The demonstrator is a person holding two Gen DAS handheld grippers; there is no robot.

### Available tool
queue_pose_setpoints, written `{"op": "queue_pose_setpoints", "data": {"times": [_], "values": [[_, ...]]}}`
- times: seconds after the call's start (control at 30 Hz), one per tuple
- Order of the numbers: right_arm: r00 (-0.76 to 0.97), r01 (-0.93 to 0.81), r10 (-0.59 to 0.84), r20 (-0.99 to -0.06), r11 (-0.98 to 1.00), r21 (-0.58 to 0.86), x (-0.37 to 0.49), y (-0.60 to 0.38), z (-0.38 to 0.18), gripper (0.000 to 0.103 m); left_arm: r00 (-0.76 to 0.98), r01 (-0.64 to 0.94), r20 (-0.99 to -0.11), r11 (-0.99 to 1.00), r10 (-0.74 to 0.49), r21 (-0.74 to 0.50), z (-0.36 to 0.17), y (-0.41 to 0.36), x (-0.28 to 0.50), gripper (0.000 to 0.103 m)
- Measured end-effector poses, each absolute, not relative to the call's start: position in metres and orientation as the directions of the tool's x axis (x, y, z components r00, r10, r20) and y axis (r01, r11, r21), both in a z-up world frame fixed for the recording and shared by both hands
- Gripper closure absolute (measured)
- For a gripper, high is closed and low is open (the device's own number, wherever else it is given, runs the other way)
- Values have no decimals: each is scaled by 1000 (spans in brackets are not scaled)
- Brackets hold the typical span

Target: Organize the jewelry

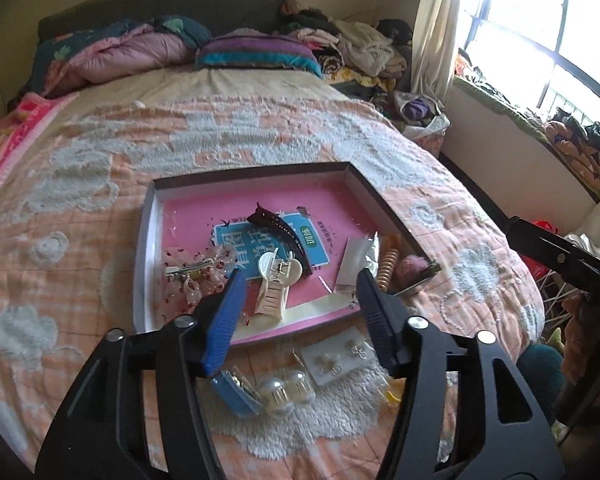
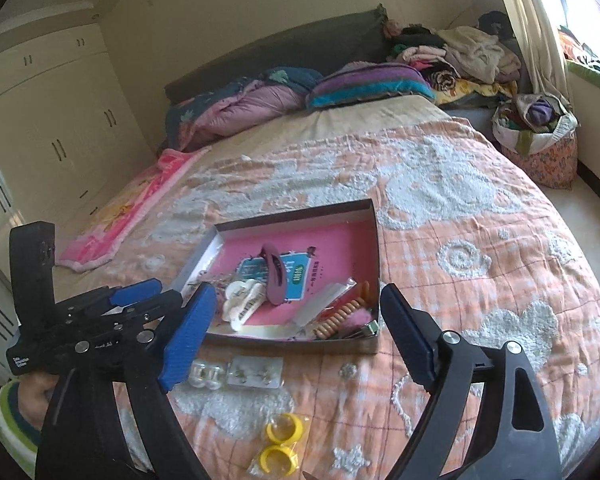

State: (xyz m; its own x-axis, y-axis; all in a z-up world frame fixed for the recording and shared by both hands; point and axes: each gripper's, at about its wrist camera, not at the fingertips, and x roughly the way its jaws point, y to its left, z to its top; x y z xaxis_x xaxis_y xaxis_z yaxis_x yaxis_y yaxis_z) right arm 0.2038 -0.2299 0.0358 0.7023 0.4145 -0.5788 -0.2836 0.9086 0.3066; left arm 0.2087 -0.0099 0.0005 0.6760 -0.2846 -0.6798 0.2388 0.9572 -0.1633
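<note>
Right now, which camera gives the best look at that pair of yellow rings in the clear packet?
The right wrist view: the yellow rings lie whole on the bedspread between its open fingers. The left wrist view shows only a yellow sliver behind a finger.

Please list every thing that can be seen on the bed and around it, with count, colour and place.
box: one, pink inside, on the bed middle
long clip: one, dark, in the box
claw clip: one, cream, in the box
spiral tie: one, orange, box's right corner
pearl pair: two, white, on the blanket before the box
earring card: one, clear, beside the pearls
rings: two, yellow, bagged, nearest on the blanket
blanket: one, orange and white
left tongs: open, empty
right tongs: open, empty
</note>
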Motion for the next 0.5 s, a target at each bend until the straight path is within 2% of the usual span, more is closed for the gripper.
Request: {"op": "queue_pose_setpoints", "data": {"times": [0.17,0.33,0.4,0.5], "values": [[715,-301,424,-556,904,303,189,-230,49,20,698,230,-661,960,-275,-157,12,-10,192,36],[728,-315,429,-535,902,294,174,-229,61,19,719,217,-648,967,-252,-135,22,-11,175,19],[734,-319,429,-527,902,290,166,-229,66,12,723,214,-645,968,-248,-132,25,-9,170,18],[744,-320,426,-514,903,285,155,-231,73,10,731,203,-641,972,-233,-121,28,-7,159,13]]}}
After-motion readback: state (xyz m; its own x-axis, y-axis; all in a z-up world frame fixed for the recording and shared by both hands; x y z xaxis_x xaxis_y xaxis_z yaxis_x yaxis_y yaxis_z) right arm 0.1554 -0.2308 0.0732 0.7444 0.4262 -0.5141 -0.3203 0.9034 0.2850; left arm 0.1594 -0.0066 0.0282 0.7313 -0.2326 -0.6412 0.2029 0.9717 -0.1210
